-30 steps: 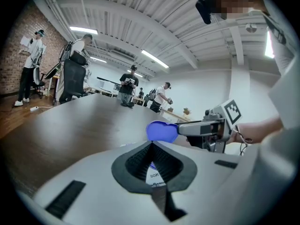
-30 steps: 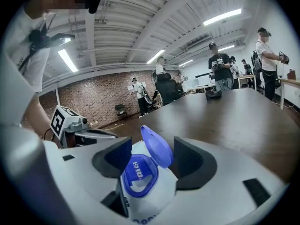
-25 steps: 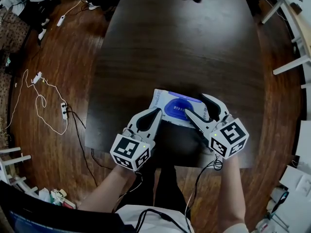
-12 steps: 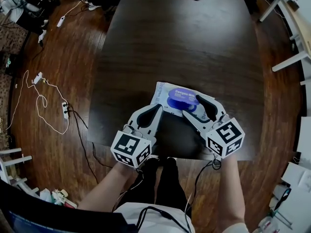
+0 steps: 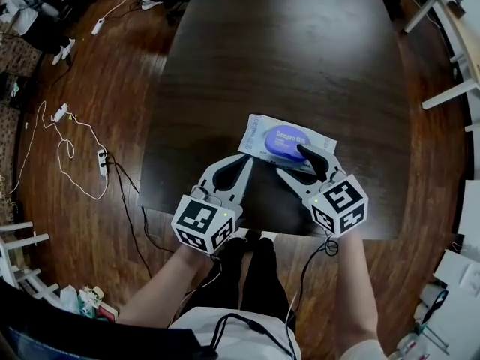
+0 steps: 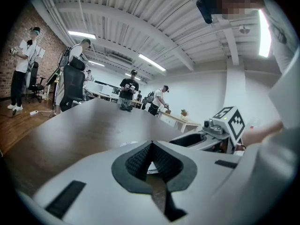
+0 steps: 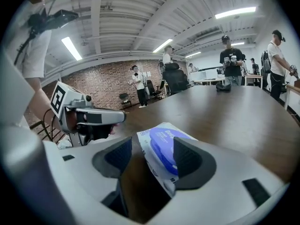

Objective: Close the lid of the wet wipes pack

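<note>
Wet wipes pack (image 5: 264, 135): white, blue lid (image 5: 286, 141) flat. Lies between right gripper's (image 5: 292, 161) spread jaws; left gripper (image 5: 247, 160) pressed together, just beside.

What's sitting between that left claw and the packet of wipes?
Nothing but a narrow strip of bare table lies between the left gripper and the wet wipes pack; the head view shows it.
</note>
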{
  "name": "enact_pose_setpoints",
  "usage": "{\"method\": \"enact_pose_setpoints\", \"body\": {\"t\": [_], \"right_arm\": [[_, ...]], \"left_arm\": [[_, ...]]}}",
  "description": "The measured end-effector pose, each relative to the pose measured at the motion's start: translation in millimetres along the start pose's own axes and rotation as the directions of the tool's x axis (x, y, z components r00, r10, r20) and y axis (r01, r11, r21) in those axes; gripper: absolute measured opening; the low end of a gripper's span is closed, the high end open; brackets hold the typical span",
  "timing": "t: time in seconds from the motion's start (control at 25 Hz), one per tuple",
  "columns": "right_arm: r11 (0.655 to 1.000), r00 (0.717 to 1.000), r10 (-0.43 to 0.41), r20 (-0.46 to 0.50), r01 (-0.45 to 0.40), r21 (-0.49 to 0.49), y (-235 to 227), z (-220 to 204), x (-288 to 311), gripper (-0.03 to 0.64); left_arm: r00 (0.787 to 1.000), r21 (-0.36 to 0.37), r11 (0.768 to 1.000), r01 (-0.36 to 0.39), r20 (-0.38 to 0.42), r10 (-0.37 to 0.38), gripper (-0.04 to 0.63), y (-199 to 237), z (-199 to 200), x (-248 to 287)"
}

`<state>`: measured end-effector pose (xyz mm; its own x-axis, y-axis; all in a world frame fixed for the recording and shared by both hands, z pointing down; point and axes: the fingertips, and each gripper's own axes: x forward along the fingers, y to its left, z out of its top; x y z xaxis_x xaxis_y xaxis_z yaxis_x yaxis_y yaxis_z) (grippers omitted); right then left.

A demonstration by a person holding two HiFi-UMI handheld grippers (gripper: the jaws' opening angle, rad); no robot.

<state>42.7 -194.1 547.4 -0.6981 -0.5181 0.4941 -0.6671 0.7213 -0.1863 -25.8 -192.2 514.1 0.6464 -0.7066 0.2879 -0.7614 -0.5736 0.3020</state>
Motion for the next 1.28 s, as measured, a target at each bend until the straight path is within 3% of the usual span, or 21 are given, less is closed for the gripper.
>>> {"method": "enact_pose_setpoints", "body": {"t": [0.92, 1.28], "right_arm": [[0.993, 0.973, -0.01, -0.229, -0.017, -0.115, 7.7, -30.3, 25.2, 0.268], [0.997, 0.981, -0.05, -0.186, 0.037, -0.072, 6.7, -26.7, 22.3, 0.268]], "left_arm": [[1.0, -0.007, 1.0, 0.022, 0.004, -0.022, -0.003, 4.1, 4.7, 0.7], [1.0, 0.005, 1.0, 0.028, 0.01, -0.028, -0.003, 2.1, 11.7, -13.5]]}}
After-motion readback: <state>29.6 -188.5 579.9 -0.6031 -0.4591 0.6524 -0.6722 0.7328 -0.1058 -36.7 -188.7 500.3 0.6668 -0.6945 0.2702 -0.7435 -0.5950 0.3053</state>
